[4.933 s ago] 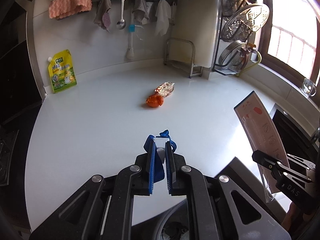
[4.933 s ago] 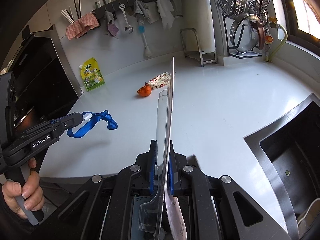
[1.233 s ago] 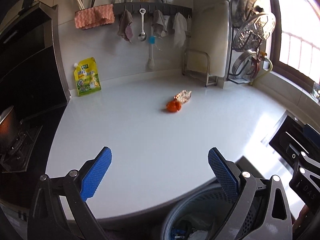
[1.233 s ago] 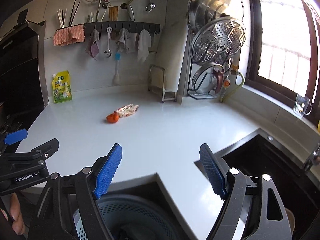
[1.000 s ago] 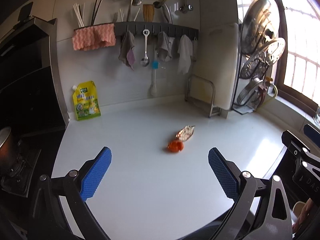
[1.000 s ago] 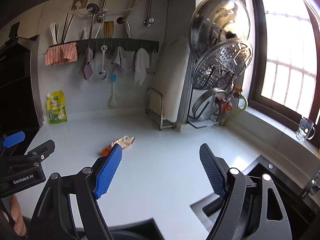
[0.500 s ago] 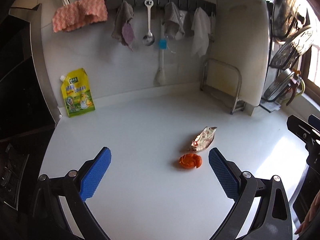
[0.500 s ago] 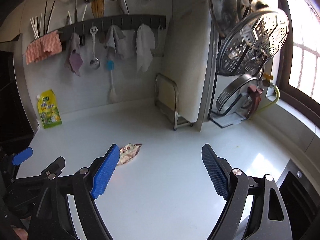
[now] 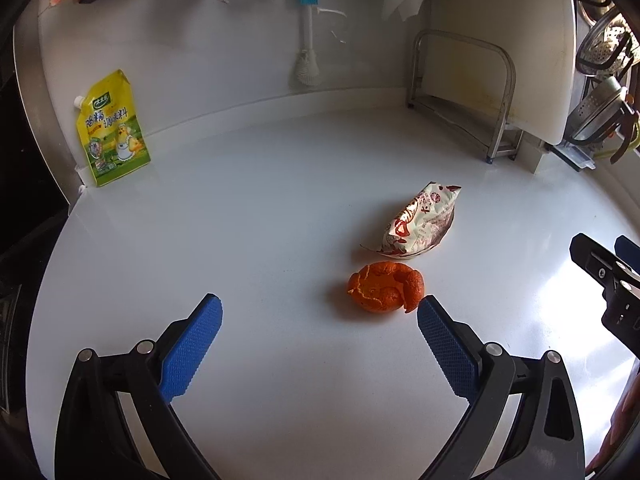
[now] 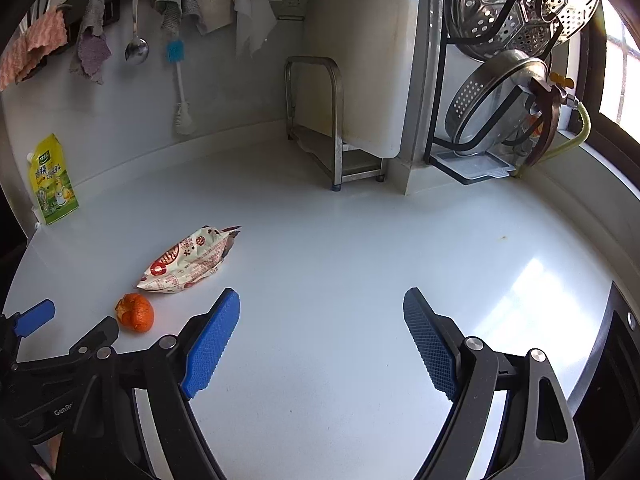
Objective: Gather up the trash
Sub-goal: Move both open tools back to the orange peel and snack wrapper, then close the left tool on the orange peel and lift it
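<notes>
An orange peel lies on the white counter, with a crumpled snack wrapper just behind it. My left gripper is open and empty, low over the counter; the peel sits just ahead of its right fingertip. In the right wrist view the wrapper and the peel lie ahead to the left. My right gripper is open and empty, to the right of both. Its tip shows at the right edge of the left wrist view.
A yellow seasoning pouch leans on the back wall at the left. A metal rack with a white cutting board and a lid rack stand at the back right. The sink edge is at the right.
Both grippers dropped the blue strap and the plastic package, opened, then moved forward over the counter toward the peel and wrapper, which now appear much closer. The bin has left the view.
</notes>
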